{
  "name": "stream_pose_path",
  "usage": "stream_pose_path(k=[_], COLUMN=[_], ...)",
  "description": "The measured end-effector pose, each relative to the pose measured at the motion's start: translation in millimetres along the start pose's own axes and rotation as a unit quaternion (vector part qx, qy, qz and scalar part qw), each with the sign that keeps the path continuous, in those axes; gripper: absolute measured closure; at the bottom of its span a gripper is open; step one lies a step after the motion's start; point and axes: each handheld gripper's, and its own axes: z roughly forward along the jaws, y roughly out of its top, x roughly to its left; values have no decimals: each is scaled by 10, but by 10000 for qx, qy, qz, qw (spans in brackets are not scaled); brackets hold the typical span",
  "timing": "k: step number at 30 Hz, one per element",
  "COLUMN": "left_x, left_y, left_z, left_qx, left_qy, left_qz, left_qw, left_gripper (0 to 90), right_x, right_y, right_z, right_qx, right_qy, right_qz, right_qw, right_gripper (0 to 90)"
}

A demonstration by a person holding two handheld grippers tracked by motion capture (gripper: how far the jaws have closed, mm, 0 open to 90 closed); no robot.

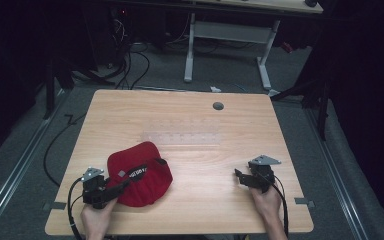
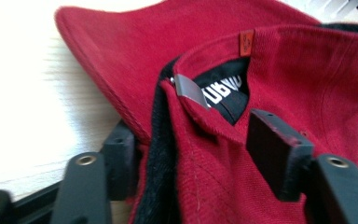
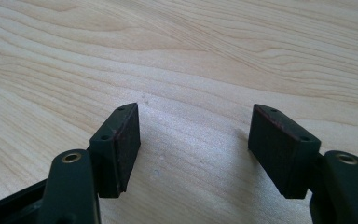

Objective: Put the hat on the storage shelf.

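Observation:
A red cap (image 1: 140, 172) lies on the wooden table (image 1: 195, 210) at the front left, its black lining and a white-lettered label showing at the rear opening. My left gripper (image 1: 122, 186) reaches into the cap's near edge from the left. In the left gripper view the cap (image 2: 261, 56) fills the gap of the left gripper (image 2: 196, 158), and both pads (image 2: 275, 154) rest against folded red fabric and the black inner band. My right gripper (image 1: 240, 177) rests at the front right, far from the cap. In its own view the right gripper (image 3: 196, 144) stands open over bare wood.
A clear plastic strip (image 1: 182, 132) lies across the table's middle, just beyond the cap. A round grey grommet (image 1: 218, 106) sits near the far edge. Behind the table stand a white-legged desk (image 1: 230, 30) and floor cables (image 1: 130, 65).

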Motion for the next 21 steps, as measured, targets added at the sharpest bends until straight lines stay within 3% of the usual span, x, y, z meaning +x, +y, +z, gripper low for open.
stream_pose_path(k=[8,15,21], left_x=[12,-5,-50], left_y=[25,39,63], left_z=[-5,-20,-61], left_qx=[2,-5,15], left_qy=[-95,-210,-326], left_qz=[-48,-158,-122], left_qw=[9999,9997,9994], left_gripper=[614,684,737], right_x=[5,6,6], right_y=[0,-1,0], right_z=[0,-1,-1], right_qx=[4,7,7], right_qy=[-3,-4,-4], right_qz=[18,22,24], right_qw=[10000,10000,10000], right_gripper=[342,342,342])
